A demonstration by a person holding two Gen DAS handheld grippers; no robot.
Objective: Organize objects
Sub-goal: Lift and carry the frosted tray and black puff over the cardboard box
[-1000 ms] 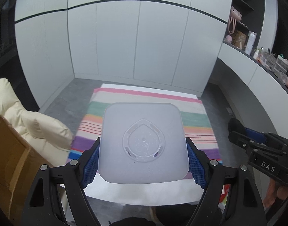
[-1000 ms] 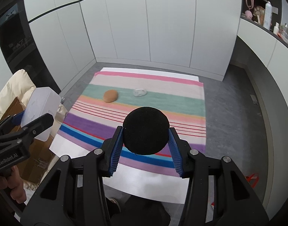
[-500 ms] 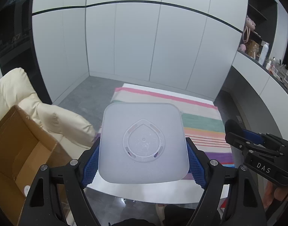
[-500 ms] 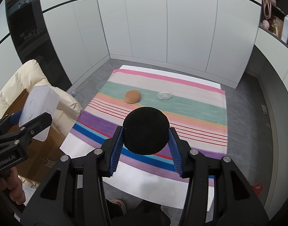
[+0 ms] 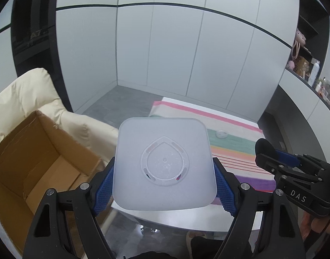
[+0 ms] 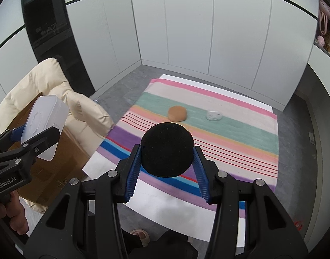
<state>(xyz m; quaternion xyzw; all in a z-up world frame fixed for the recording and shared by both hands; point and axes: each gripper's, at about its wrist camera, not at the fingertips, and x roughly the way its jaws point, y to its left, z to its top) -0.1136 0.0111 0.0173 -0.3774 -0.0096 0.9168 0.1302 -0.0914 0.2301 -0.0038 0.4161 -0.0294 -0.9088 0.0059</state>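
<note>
In the last second both my views have slid across the room. In the left wrist view the cloth (image 5: 234, 149) filled the middle below my tub before; now it sits at the right, and the box (image 5: 35, 151) has come in at the lower left, with its open inside visible. In the right wrist view the cloth (image 6: 208, 133) has also moved toward the right, and the cushion (image 6: 57, 90) shows more at the left. I judge from this that I am carrying both things away from the table toward the box, so the step in hand is the transport, and the drop is not yet done.

My left gripper (image 5: 164, 185) is grasping the tub (image 5: 165, 164), a white translucent square one, with its bottom turned to the camera. The jaws stand wide, and the blue pads (image 5: 103, 185) press on its two sides. It is in the lower middle of the frame, just right of the box opening, not yet over it.

My right gripper (image 6: 167, 170) is clenched on the ball (image 6: 167, 150), a black and matt one, which looks soft like foam. The jaws are narrow here, and the ball bulges above the pads (image 6: 133, 172). It hangs over the near edge of the cloth, in the middle of the frame.

On the cloth two things are left: a bun (image 6: 177, 113) and, to the right of it, a small clear lid (image 6: 214, 115). They lie apart on the green stripe. I think they come next.
</note>
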